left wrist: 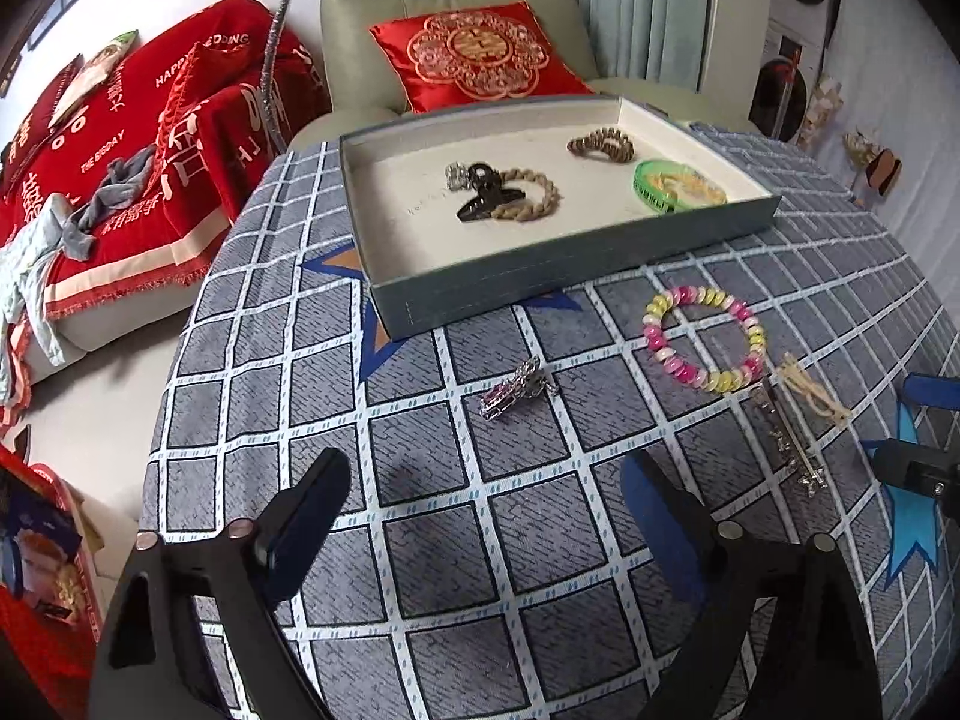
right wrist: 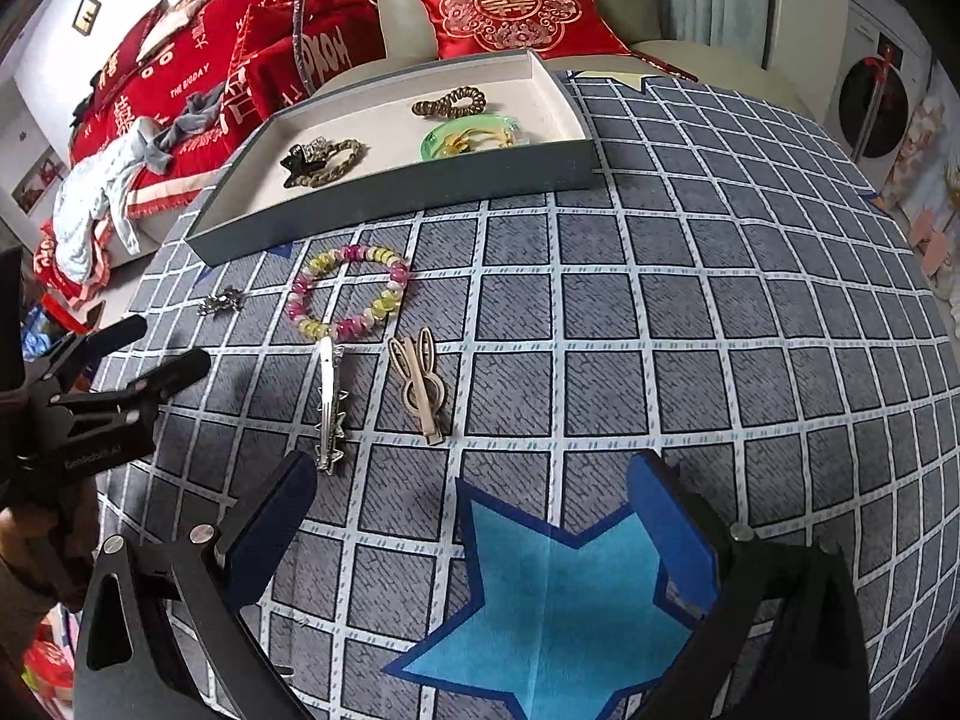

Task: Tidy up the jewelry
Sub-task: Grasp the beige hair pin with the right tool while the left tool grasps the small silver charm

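A grey tray (left wrist: 540, 276) (right wrist: 384, 204) holds a black claw clip (left wrist: 483, 195), braided hair ties (left wrist: 602, 144) and a green round piece (left wrist: 672, 183). On the cloth in front lie a small purple-silver clip (left wrist: 513, 393) (right wrist: 221, 303), a pink-yellow bead bracelet (left wrist: 705, 339) (right wrist: 351, 291), a silver star hairpin (left wrist: 792, 450) (right wrist: 330, 414) and a beige bunny clip (left wrist: 813, 393) (right wrist: 420, 387). My left gripper (left wrist: 486, 498) is open and empty, just short of the purple clip. My right gripper (right wrist: 474, 510) is open and empty, short of the hairpin and bunny clip.
The round table has a grey checked cloth (right wrist: 690, 312) with blue star patches (right wrist: 552, 600). A chair with a red cushion (left wrist: 474, 57) stands behind the tray. A red-covered sofa (left wrist: 120, 138) is at left. The left gripper also shows in the right wrist view (right wrist: 156, 348).
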`<state>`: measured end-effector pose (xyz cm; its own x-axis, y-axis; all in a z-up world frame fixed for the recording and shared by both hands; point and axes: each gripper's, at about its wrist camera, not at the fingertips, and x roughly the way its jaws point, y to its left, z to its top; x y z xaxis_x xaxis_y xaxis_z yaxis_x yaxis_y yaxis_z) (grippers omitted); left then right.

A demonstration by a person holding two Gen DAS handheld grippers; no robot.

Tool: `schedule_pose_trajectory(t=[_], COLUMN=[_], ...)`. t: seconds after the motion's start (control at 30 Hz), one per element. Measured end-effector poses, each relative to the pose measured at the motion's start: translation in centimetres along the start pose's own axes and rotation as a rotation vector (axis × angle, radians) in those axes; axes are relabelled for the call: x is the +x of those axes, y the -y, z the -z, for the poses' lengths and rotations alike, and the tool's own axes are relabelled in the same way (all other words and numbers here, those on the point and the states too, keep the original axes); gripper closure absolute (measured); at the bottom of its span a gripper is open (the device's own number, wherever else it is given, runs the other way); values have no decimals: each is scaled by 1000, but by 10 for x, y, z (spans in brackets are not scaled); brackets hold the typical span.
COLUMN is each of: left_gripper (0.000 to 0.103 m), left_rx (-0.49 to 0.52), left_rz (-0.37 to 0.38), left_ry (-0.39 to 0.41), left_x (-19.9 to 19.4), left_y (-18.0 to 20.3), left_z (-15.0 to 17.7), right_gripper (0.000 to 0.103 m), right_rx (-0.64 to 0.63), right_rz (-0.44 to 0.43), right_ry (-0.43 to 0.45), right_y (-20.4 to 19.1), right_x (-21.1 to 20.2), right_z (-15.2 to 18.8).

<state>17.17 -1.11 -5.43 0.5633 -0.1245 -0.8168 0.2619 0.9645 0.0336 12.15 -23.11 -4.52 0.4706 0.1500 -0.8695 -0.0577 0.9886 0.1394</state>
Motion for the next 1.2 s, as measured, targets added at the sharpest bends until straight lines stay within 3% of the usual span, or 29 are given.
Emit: schedule_pose_trajectory(t=[0.13,0.2,0.43,0.5,0.63,0.77,0.83,0.9,1.0,1.07,1.2], left_gripper=[2,7,7,17,28,51,57,74,75,75,75], left_rx=[11,17,3,-1,-8,31,45,52,55,55,55], left_rz=[-7,-8,0,18,45,71,77,88,97,107,116], left_ry=[-1,-5,-7,-3,-7,0,-1,2,4,2,5], left_x=[6,8,17,18,19,14,12,11,10,9,4], left_y=[1,1,3,4,8,20,24,27,28,27,28], left_z=[-2,-3,-12,-14,-17,-15,-15,-14,-14,-13,-11], right_gripper=[4,8,20,23,41,56,60,64,74,94,94], right_rx=[-23,-44,-84,-111,-156,-160,-159,-159,-157,-150,-124], right_rz=[21,41,68,93,101,89,87,86,91,92,76], right_ry=[-8,-5,-14,-12,-5,-13,-17,-20,-23,-24,-21], right_y=[-4,-7,-17,-23,-34,-39,-40,-41,-42,-42,-37], right_x=[6,7,18,21,21,21,22,22,23,22,21], right_z=[0,0,-2,-3,-5,-9,-10,-11,-12,-12,-11])
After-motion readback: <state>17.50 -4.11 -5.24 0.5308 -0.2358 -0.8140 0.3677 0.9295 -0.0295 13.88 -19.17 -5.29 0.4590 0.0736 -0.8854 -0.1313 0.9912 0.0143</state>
